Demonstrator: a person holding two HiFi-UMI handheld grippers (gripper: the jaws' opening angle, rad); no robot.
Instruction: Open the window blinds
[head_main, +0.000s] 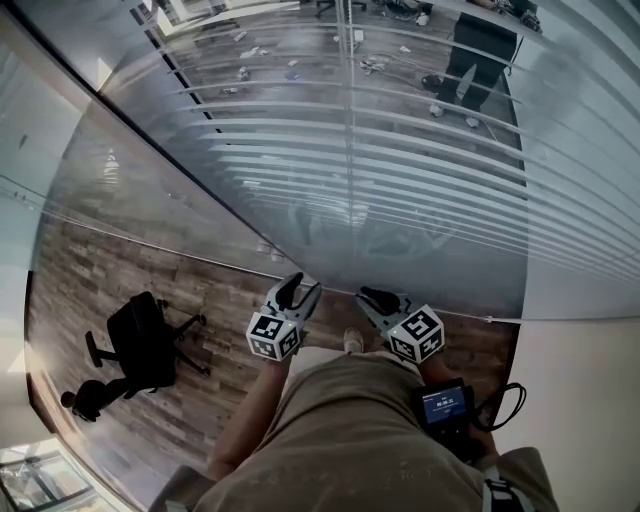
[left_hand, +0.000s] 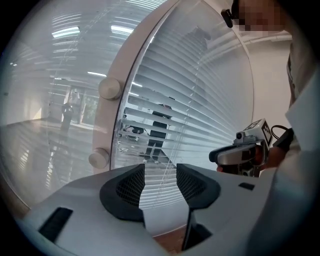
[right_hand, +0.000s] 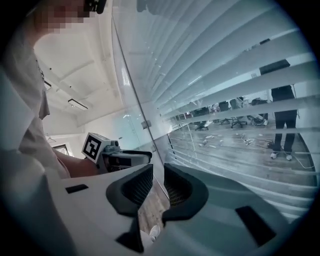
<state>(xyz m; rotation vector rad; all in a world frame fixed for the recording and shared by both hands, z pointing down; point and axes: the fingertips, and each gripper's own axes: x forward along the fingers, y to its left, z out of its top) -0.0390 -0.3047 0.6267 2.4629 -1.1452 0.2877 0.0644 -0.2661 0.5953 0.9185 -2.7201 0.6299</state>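
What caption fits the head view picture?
Left gripper and right gripper hover, jaws apart, before white slatted window blinds.

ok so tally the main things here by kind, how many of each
hand-held grippers: 2, left and right
window blinds: 1
black office chair at the head view's left: 1
round white knobs on the frame: 2
person standing behind the blinds: 1
total: 7

Nothing legible — the small blue screen (head_main: 447, 405) shows print too tiny to read.
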